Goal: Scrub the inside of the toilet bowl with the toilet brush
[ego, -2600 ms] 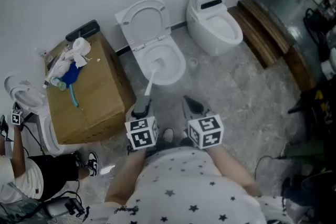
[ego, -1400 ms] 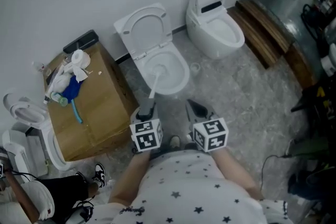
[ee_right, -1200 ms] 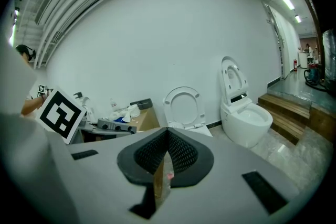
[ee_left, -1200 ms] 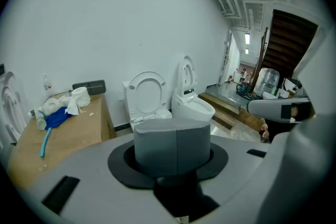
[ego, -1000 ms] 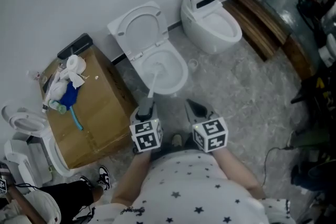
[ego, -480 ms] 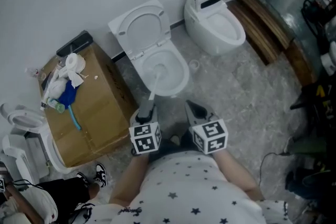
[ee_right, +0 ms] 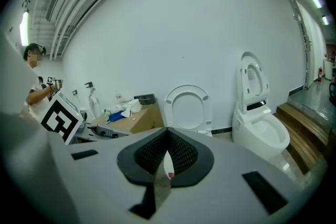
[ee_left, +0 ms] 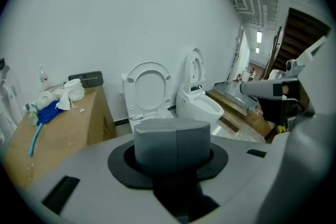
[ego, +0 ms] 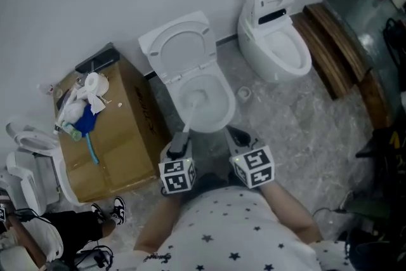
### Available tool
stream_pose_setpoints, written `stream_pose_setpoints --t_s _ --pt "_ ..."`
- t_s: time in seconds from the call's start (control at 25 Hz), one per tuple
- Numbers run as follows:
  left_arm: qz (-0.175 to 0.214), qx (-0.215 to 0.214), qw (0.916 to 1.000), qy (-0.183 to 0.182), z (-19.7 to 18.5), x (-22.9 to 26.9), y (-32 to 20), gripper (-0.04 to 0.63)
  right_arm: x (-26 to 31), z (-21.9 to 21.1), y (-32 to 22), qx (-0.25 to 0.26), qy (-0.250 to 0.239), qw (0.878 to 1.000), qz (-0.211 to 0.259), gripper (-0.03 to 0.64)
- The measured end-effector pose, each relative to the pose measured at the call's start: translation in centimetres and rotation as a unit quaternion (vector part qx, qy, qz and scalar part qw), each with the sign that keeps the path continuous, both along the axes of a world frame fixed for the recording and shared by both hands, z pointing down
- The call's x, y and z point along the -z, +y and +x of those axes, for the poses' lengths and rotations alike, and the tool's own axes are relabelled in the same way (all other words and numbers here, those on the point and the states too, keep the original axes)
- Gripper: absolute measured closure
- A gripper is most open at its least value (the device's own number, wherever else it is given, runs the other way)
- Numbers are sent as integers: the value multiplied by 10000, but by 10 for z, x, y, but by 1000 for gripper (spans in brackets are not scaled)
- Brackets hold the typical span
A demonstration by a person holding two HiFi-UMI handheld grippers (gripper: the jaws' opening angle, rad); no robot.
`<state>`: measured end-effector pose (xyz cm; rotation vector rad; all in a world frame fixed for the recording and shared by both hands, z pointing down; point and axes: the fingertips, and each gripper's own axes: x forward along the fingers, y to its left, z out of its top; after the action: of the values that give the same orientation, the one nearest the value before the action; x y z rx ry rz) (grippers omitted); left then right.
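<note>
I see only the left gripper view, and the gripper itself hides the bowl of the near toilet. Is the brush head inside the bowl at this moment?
Observer: Yes. In the head view the brush head sits inside the toilet bowl.
Operator: Does the left gripper hold the brush?
Observer: Yes. The left gripper is closed on the handle, which slants up into the bowl.
Operator: And the right gripper?
Observer: The right gripper hangs beside the left one, short of the bowl, jaws together and empty.
</note>
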<state>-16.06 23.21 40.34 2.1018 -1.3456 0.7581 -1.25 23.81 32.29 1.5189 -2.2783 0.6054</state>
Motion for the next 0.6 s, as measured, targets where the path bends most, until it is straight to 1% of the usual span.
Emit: stream_pose_setpoints --t_s 0.28,0.48,0.6 --pt "-180 483 9986 -84 15 -7 -25 439 0 22 -44 470 78 9988 -66 612" --pt "-288 869 9957 -106 26 -15 -41 439 -3 35 -72 775 95 9969 -61 612" --pt "-389 994 9942 -106 35 -19 -50 439 -8 41 -86 913 80 9957 -115 612"
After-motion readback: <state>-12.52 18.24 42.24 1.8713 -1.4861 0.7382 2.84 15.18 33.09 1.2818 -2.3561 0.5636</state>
